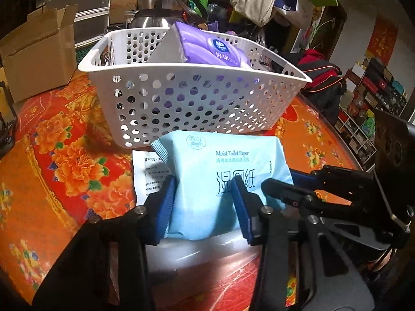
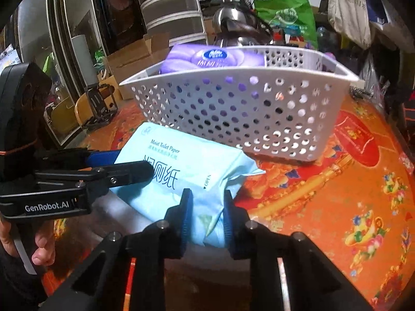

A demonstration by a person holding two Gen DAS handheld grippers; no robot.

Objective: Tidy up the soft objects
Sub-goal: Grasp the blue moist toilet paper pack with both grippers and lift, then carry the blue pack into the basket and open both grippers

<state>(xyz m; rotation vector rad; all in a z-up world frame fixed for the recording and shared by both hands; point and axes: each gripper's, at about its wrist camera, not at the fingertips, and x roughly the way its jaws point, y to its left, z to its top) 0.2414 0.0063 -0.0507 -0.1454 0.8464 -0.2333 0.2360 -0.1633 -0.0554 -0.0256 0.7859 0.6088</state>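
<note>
On the red-and-orange flowered tablecloth (image 1: 64,140), left wrist view first: the left gripper (image 1: 205,202) has its blue pads (image 1: 166,202) set on either side of the near half of a pale blue pack of moist toilet paper (image 1: 220,160), pressed into the soft wrapper so it bulges between them; a pinch on the pack, not a spread claw. A printed white sheet (image 1: 145,171) lies flat under the pack's left edge, just beyond the left pad. Straight ahead of the claw, touching or nearly touching the pack's far edge, stands a white perforated basket (image 1: 197,103), and a purple tissue pack (image 1: 207,49) already leans inside it at a tilt (likely dropped in rather than laid flat). To the claw's right the right gripper (image 1: 285,181) reaches in from the side onto the same blue pack. Right wrist view: the right gripper's pads close on the pack's near right corner, the wrapper crumpled and gathered between them, so this claw too is pinching the pack. The left gripper shows at this claw's left, its black finger lying across the printed face. The basket sits ahead and slightly right, near the pack. A hand (image 2: 39,243) is visible low at the left edge, holding the left tool. My reading: two grips because the pack is limp and wide, one at each end keeps it from sagging. Next would be a joint lift over the near wall; uneven lifting could fold the pack or nudge the light basket.
</note>
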